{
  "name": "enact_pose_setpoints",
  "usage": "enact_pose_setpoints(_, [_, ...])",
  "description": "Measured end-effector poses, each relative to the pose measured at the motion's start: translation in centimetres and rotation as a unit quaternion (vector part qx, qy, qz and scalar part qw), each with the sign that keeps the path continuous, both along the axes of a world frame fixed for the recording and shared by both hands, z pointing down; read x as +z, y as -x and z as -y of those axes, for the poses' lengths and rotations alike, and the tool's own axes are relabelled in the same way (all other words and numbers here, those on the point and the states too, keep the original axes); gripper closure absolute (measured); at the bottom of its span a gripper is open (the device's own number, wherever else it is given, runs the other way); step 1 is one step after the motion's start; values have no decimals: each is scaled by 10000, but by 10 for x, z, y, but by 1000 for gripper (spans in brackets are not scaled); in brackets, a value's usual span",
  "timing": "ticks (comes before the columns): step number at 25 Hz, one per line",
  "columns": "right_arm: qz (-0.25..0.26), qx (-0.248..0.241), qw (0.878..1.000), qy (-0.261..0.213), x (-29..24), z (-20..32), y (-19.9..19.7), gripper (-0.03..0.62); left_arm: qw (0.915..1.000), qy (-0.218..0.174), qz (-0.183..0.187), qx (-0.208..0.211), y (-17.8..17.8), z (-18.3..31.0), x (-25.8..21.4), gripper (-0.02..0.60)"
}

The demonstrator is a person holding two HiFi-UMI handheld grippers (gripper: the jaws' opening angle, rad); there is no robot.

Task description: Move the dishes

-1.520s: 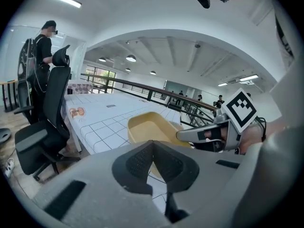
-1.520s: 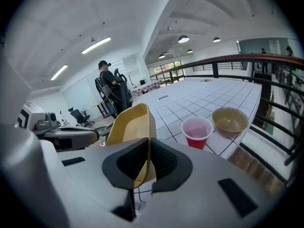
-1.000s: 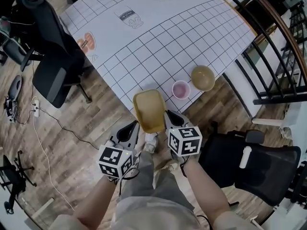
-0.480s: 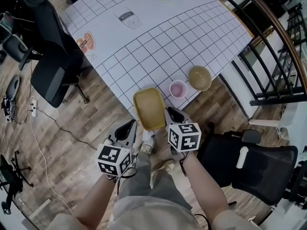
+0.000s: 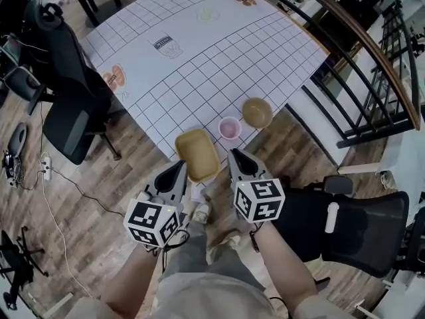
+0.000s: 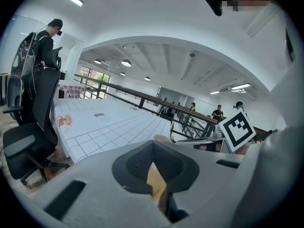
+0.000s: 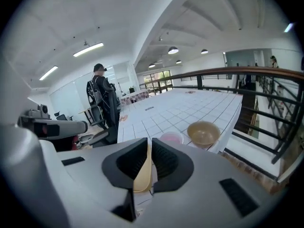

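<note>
Smooth rectangular tan tray point(image 5: 196, 154), higher now

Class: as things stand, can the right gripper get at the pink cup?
Probably not yet: the right gripper is shut on the yellow dish, shared with the left gripper. Nothing blocks the pink cup itself.

Yellow tray point(image 5: 196, 154), pink cup point(image 5: 230, 127), tan bowl point(image 5: 257, 112), white black-gridded tablecloth point(image 5: 199, 52)

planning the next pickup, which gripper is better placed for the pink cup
Probably right: the pink cup sits just beyond the right gripper; the left gripper is across the yellow dish both grip.
</note>
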State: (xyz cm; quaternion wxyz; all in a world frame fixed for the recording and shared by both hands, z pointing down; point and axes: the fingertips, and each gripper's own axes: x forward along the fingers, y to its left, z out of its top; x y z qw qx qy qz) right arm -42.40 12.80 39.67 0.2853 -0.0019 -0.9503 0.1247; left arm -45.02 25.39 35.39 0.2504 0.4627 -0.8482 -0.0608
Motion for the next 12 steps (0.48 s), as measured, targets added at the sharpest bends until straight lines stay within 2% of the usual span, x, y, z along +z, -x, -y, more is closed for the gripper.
enact_pose_setpoints(6, [867,314,9953,-291,-91,-6,-31,560,9969,-566,518,174,-15,-6,-69,569])
enact_pose_setpoints(12, [1481,272,9877,-428,-153,17,-61,560,9892,-510,1311,416,-29,26,-114,569])
